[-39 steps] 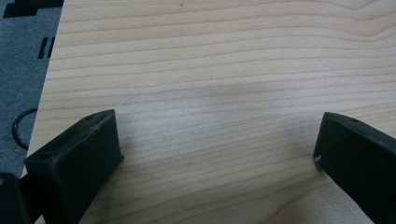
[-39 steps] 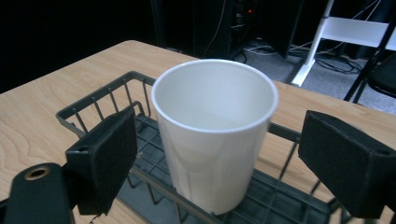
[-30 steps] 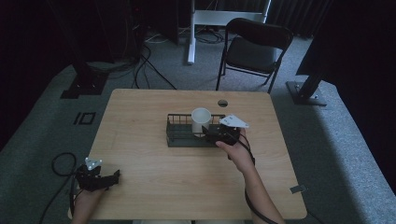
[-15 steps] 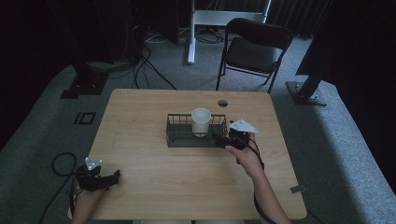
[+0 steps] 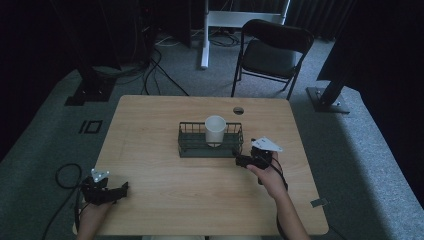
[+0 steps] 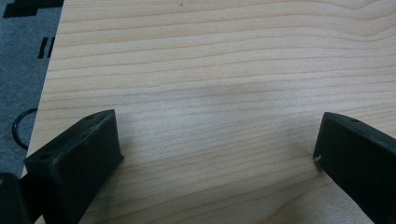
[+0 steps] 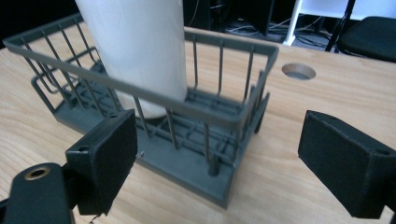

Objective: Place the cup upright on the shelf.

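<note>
Both tools gape empty; right tool [image 5: 240, 161] sits just beside the rack [image 5: 186, 149] holding the cup [image 5: 215, 129].

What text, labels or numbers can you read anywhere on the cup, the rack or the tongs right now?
None: no readable text stands on anything here.
White paper cup: plain, no print.
Dark grey wire rack: no label.
Right tongs and left tongs: black jaws, unmarked.
Light wooden table: bare grain.

lab/studio | black curtains [image 5: 45, 30] | stand bases [image 5: 327, 100] | floor cables [image 5: 155, 55]
</note>
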`<state>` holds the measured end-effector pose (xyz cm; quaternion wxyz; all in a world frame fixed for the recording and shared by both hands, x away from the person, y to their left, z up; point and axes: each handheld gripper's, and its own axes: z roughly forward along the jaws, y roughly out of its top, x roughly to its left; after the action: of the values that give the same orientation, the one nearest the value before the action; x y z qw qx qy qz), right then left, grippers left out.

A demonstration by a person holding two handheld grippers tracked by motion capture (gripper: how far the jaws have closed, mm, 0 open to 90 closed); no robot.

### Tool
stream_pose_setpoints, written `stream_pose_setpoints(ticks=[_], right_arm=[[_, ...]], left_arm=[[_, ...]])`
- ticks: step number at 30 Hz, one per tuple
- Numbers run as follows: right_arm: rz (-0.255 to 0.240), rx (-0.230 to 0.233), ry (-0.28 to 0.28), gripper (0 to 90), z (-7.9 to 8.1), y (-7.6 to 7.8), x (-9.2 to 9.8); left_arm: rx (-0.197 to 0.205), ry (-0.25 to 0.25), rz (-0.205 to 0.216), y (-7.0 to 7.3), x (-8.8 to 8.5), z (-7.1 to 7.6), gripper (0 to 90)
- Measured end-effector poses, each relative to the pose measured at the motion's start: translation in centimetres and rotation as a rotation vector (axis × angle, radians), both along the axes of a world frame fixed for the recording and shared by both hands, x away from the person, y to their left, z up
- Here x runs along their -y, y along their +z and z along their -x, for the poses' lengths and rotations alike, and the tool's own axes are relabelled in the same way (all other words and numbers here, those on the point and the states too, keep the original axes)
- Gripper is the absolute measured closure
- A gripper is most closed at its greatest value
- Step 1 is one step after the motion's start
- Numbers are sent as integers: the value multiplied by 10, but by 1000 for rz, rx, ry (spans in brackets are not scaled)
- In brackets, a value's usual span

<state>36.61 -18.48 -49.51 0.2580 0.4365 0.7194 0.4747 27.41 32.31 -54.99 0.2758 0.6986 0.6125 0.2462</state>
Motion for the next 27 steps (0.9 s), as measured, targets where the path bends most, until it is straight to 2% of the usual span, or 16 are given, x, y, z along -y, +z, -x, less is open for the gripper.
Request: stream_pose_setpoints(ticks=[10,27], right_arm=[[11,-37,-12,118,7,-20,10],[46,-84,-49,118,17,-39,33]], left_arm=[[0,0,0,0,0,0,8],[0,0,-1,0,0,0,8]])
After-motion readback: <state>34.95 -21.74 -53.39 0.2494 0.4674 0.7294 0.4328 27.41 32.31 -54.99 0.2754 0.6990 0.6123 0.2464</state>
